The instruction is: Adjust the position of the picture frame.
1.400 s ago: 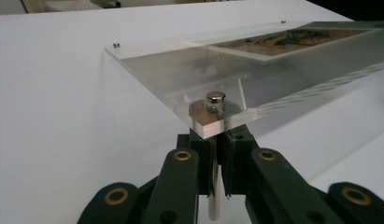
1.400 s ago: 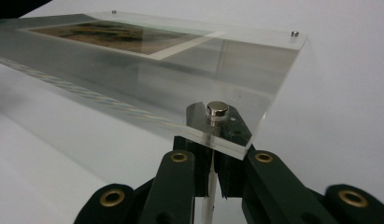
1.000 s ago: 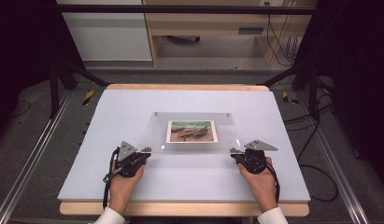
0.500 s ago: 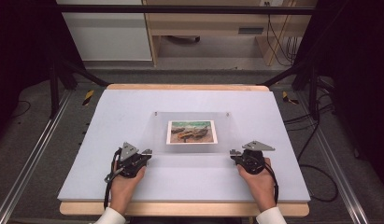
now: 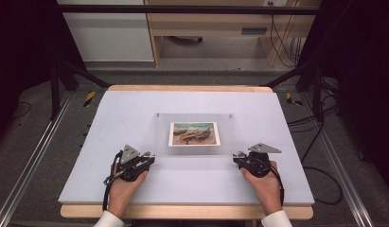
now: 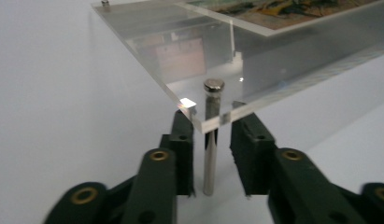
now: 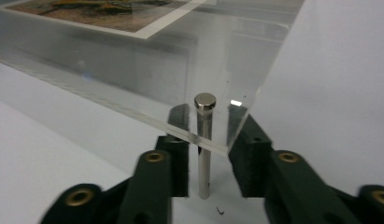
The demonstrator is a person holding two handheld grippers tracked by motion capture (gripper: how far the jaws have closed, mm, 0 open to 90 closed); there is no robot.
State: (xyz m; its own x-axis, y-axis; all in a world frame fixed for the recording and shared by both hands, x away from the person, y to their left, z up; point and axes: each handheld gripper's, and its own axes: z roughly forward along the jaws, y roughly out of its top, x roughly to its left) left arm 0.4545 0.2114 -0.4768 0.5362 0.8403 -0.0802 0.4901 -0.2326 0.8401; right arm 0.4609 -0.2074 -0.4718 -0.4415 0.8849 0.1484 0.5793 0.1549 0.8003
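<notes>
Both grippers are sitting open, jaws straddling the near-corner metal legs of the clear frame at table centre, probably lining up to pinch.

1. A table with a pale lavender-white top sits at the centre of the high view, a light wooden edge showing along its near and far sides.
2. A clear acrylic frame stands on the tabletop at mid-frame, raised on short metal posts; one post appears in the left gripper view, another post in the right gripper view.
3. A picture of boats on a beach lies flat in the frame's middle.
</notes>
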